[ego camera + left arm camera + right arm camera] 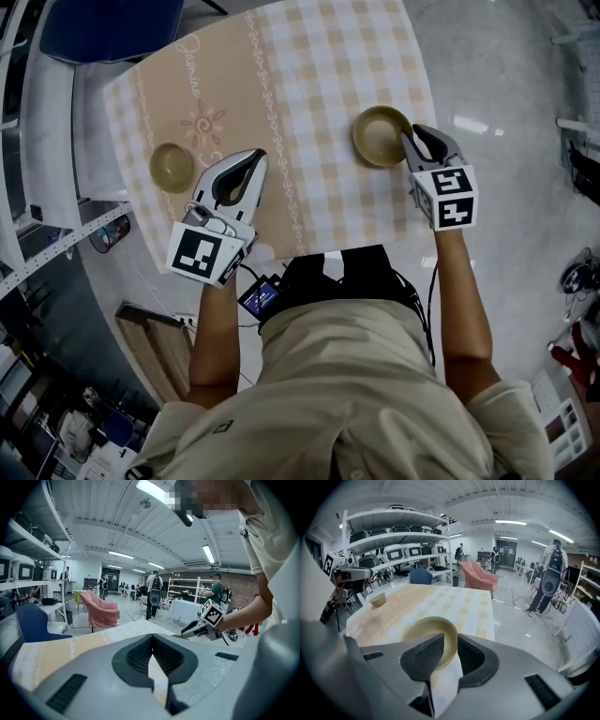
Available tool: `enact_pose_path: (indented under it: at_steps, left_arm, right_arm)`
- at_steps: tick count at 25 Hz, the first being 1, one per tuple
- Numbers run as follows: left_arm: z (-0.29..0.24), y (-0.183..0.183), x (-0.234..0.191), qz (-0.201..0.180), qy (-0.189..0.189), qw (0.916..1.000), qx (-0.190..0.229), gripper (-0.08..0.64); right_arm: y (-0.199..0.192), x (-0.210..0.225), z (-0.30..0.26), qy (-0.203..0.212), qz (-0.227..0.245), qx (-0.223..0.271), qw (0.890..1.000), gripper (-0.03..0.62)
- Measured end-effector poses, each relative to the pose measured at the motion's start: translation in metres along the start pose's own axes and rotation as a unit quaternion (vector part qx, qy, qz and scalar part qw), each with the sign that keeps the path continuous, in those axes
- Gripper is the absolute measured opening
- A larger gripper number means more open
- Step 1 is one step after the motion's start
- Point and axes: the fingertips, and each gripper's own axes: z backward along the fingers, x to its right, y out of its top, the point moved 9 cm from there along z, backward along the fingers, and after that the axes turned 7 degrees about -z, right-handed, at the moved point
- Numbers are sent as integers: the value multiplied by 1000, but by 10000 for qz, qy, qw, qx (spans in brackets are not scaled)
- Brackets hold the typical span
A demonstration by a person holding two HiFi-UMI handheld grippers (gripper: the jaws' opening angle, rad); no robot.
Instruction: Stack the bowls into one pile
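Two bowls still apart on the checked table – no pile yet

The right gripper [449, 641] has its jaws spread, straddling the near rim of the bigger tan bowl [380, 136] without squeezing it – that bowl sits near the right edge of the beige checked tablecloth [309, 75]. The smaller tan bowl [172, 167] is well apart on the left side. The left gripper [255, 156] hovers just beside it, tips pressed together, holding nothing.
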Motion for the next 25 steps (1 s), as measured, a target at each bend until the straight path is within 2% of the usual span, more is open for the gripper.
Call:
enact_pose_path:
  at_steps: [4, 7, 10, 17, 25]
  left_arm:
    - [8, -10, -11, 50, 131, 9999, -40, 8]
    - [16, -18, -21, 117, 265, 9996, -59, 8]
    - [28, -25, -33, 245, 568, 9980, -111, 8]
    - [82, -56, -62, 483, 1240, 9906, -311, 8]
    - [127, -104, -106, 738, 2136, 9724, -585, 8]
  right_arm:
    - [6, -6, -3, -342, 325, -56, 9989, 149]
    - [15, -14, -5, -476, 454, 77, 9978, 158]
    - [39, -25, -9, -460, 721, 332, 9958, 158]
    - [70, -82, -5, -161, 1109, 725, 9911, 158]
    - [95, -134, -25, 267, 1533, 710, 9853, 157]
